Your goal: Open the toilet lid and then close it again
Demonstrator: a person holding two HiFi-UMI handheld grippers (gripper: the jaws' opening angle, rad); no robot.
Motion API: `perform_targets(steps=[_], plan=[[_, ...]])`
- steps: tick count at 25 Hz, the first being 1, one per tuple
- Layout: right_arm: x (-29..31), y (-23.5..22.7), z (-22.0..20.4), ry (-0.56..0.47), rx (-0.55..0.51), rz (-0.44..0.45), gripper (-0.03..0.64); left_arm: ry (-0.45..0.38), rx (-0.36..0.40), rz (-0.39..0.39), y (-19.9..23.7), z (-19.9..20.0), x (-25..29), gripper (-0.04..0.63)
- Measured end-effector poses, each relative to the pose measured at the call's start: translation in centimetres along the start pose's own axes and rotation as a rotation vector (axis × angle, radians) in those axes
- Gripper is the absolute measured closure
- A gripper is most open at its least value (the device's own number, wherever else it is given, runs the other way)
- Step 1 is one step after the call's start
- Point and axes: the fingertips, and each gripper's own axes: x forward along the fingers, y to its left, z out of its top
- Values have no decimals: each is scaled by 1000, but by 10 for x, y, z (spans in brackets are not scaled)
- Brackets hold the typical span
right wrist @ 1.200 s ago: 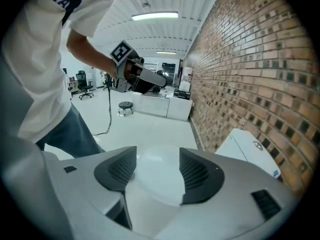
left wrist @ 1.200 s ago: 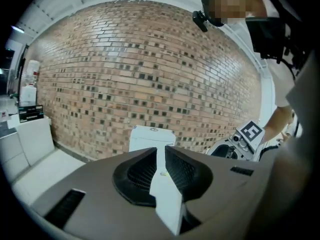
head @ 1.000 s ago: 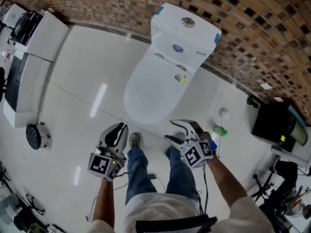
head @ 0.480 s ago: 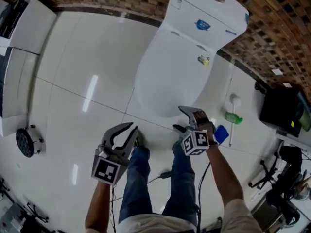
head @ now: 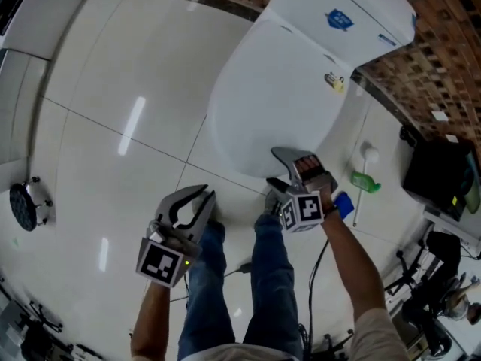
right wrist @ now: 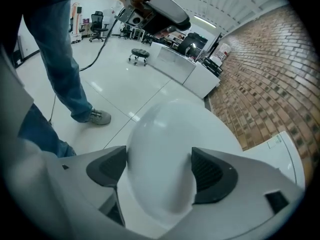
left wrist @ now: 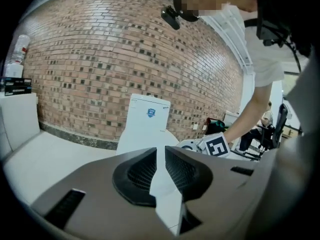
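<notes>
Brown brick wall (head: 451, 51) along far side. Glossy white tile floor (head: 98, 89), light streaks (head: 130, 126) reflected. White cabinet (head: 45, 13) far left; black unit (head: 440, 175) right. Wheeled stool (right wrist: 140, 54) on open floor beyond.

One toilet (head: 278, 104), two tongs, left tongs (head: 207, 198) and right tongs (head: 272, 166), one green bottle (head: 366, 181)

Grey moulded shells are seen on left gripper (head: 209, 197) and right gripper (head: 272, 167). A black-white marker cube (head: 302, 210) is fitted behind each claw. A black cable (head: 320, 265) is trailed behind the right claw. Blue jeans (head: 270, 277) and a light short sleeve (head: 373, 331) are worn.
</notes>
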Motion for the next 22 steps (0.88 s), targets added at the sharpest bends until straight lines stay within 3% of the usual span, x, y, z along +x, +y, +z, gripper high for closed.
perform_targets(steps=[4,8,12,13,15,16,20,22], plan=[[-4,2,3,0,15,-19,249,7,-80,31,1,-13,-2,551],[-14,-5,9,-31,66,23,262,40,-203,15,-2,-25,3,546],[-55,-23,27,-113,104,45,308,35,-448,-41,-6,-44,10,523],[-67,-29,30,-135,125,44,328,17,-518,-68,-7,-47,15,494],[-88,-41,33,-169,181,43,347,-32,-668,-141,-10,-50,28,339],[-94,-46,34,-182,203,44,354,-58,-733,-177,-11,-50,34,322],[-105,-53,36,-199,219,41,354,-151,-929,-255,-7,-47,62,322],[-106,-54,35,-203,242,41,354,-187,-978,-333,-11,-37,72,324]])
